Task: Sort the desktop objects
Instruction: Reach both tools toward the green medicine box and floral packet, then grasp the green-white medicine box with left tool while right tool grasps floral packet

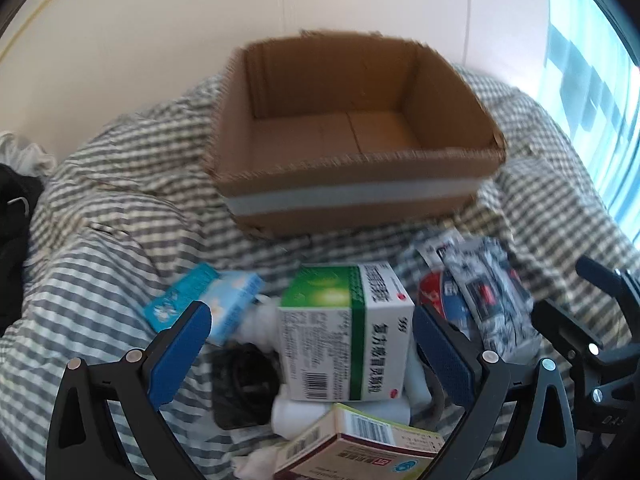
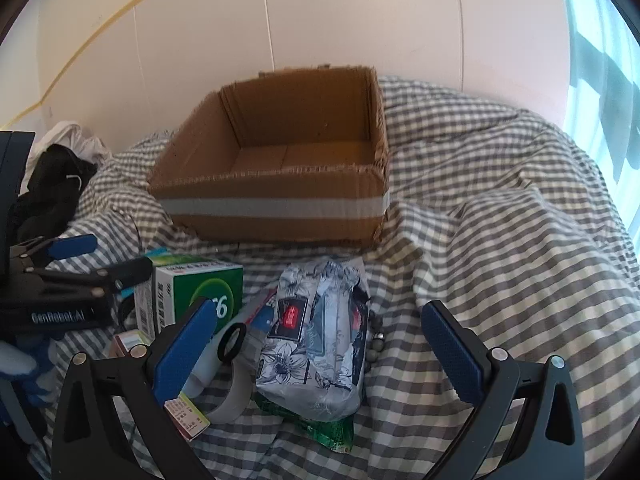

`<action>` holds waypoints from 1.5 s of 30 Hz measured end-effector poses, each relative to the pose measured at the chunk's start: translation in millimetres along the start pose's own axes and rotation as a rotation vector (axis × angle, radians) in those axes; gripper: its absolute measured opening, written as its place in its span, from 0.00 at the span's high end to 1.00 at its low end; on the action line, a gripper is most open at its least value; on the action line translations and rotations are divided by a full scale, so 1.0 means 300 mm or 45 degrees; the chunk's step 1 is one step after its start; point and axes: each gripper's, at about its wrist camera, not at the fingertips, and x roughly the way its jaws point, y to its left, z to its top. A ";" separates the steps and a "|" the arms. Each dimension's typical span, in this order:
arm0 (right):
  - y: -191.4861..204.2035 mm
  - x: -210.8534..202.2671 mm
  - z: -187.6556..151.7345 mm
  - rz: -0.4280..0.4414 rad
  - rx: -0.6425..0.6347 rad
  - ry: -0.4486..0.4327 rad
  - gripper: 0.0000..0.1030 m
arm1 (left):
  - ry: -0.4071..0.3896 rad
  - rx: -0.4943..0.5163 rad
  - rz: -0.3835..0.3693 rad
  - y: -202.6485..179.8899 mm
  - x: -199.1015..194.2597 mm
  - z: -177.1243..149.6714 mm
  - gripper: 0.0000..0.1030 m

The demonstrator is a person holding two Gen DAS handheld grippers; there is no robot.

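An empty cardboard box (image 1: 352,132) (image 2: 280,168) with a grey tape band sits at the back on checked cloth. My left gripper (image 1: 312,344) is open, its blue pads on either side of a green-and-white medicine box (image 1: 344,332) (image 2: 200,296), with a gap on each side. A blue carton (image 1: 212,304), a white bottle (image 1: 304,412) and a brown-striped medicine box (image 1: 360,444) lie around it. My right gripper (image 2: 320,354) is open over a floral tissue pack (image 2: 316,340) (image 1: 492,300), apart from it.
A tape roll (image 2: 232,384), a green packet (image 2: 320,428) and a bead bracelet (image 2: 376,340) lie by the tissue pack. Black and white clothing (image 2: 52,184) is heaped at the left. The checked cloth (image 2: 500,280) is rumpled and bare to the right.
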 end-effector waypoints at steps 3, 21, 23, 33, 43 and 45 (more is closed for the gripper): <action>-0.004 0.041 -0.010 -0.002 0.006 0.053 0.00 | 0.041 0.003 -0.031 -0.014 0.037 -0.008 0.00; -0.048 0.223 -0.057 0.032 0.139 0.308 0.08 | 0.215 0.014 -0.084 -0.042 0.220 -0.051 0.22; -0.060 0.234 -0.065 0.069 0.178 0.340 0.14 | 0.216 0.006 -0.090 -0.040 0.223 -0.058 0.24; -0.056 0.207 -0.062 0.108 0.154 0.334 0.66 | 0.170 -0.039 -0.100 -0.011 0.173 -0.052 0.25; -0.049 0.135 -0.045 0.123 0.149 0.227 0.74 | 0.065 -0.036 -0.090 -0.017 0.066 -0.011 0.25; -0.047 0.112 -0.037 0.130 0.144 0.194 0.74 | 0.039 -0.037 -0.087 -0.015 0.038 -0.001 0.25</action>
